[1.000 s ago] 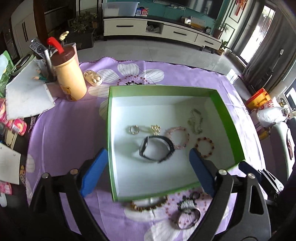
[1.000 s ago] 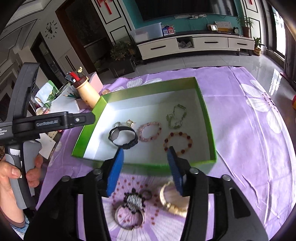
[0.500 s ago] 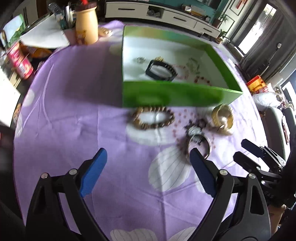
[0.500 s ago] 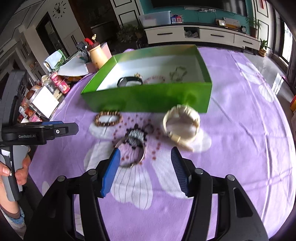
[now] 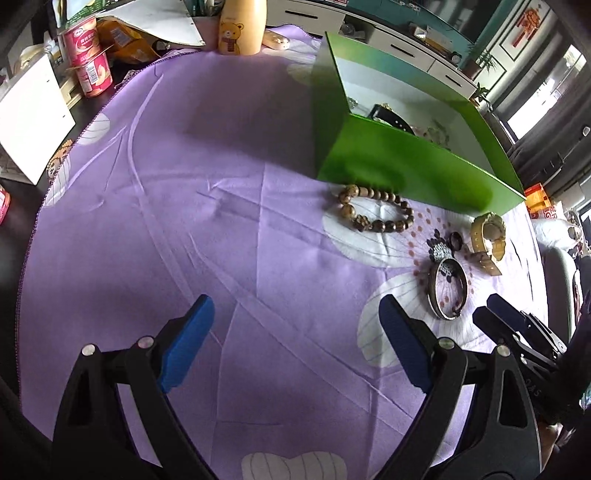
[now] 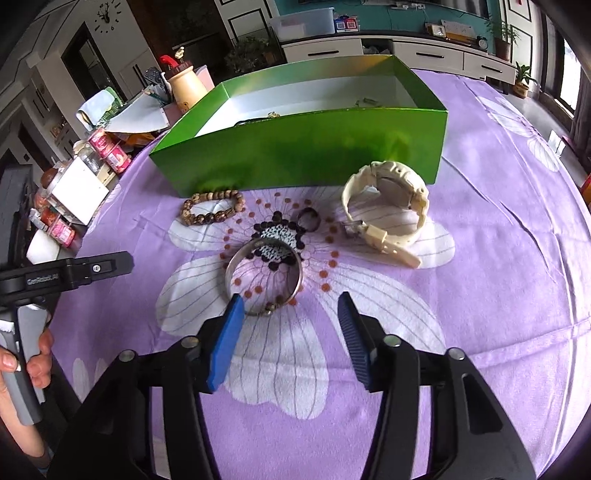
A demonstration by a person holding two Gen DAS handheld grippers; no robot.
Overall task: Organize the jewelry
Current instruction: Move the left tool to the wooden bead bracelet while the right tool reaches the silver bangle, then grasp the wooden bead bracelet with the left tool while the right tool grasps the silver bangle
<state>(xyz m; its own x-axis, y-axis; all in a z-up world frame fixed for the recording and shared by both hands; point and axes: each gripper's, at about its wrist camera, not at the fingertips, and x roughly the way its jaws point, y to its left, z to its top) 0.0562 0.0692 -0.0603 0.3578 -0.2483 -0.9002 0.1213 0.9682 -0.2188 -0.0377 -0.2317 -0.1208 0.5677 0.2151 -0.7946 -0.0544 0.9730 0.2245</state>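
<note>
A green box (image 6: 303,155) stands on the purple flowered cloth and holds several pieces of jewelry; it also shows in the left wrist view (image 5: 406,166). In front of it lie a brown bead bracelet (image 6: 212,212) (image 5: 376,214), a silver bangle (image 6: 264,277) (image 5: 448,288), a small dark ring (image 6: 309,218) and a cream watch (image 6: 384,206) (image 5: 487,240). My right gripper (image 6: 291,325) is open and empty, low over the cloth just short of the bangle. My left gripper (image 5: 295,332) is open and empty over bare cloth, left of the jewelry.
A tan bear bottle (image 5: 240,27), red cans (image 5: 90,61), papers and a white box (image 5: 29,118) crowd the table's far left edge. The other gripper's tips (image 5: 509,321) show at the right of the left wrist view.
Both grippers have drawn back from over the box and dropped low near the cloth. The right one now sits close to the silver bangle. Both stay open.
</note>
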